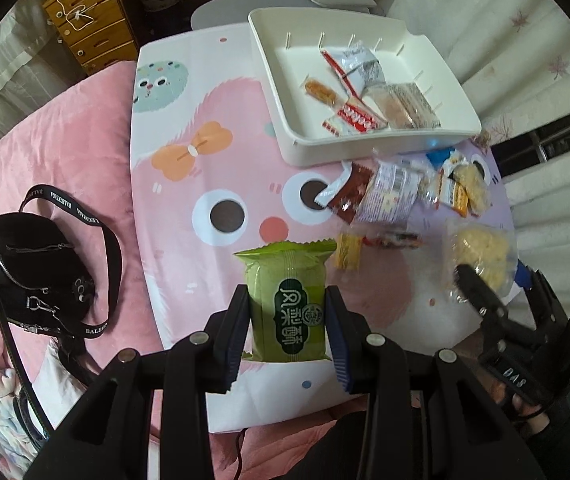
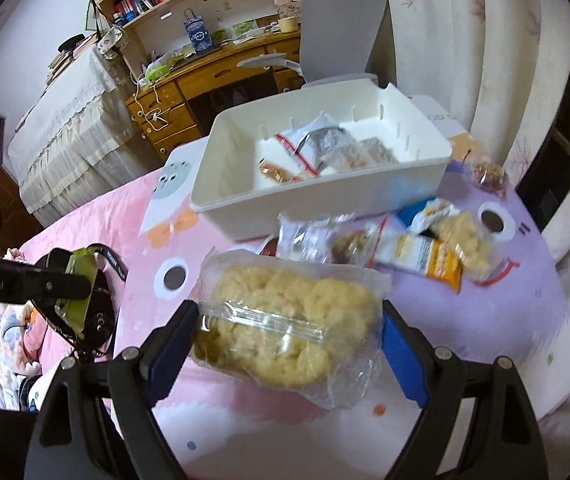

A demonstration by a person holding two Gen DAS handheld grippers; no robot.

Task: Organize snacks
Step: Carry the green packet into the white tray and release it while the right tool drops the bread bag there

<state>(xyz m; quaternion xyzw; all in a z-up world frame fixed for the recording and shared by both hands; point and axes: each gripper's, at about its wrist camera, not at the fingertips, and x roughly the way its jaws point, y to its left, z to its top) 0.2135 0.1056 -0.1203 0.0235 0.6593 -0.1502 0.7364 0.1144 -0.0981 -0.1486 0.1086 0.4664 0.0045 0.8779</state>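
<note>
My left gripper is shut on a green snack packet and holds it above the pink cartoon table mat. My right gripper is shut on a clear bag of pale puffed rice cake, lifted over the mat; it also shows in the left wrist view. A white bin at the back holds several snack packets; it also shows in the right wrist view. A pile of loose snack packets lies on the mat in front of the bin.
A black bag with a strap lies on the pink bedding left of the mat. A grey chair and a wooden desk stand beyond the bin. Curtains hang on the right.
</note>
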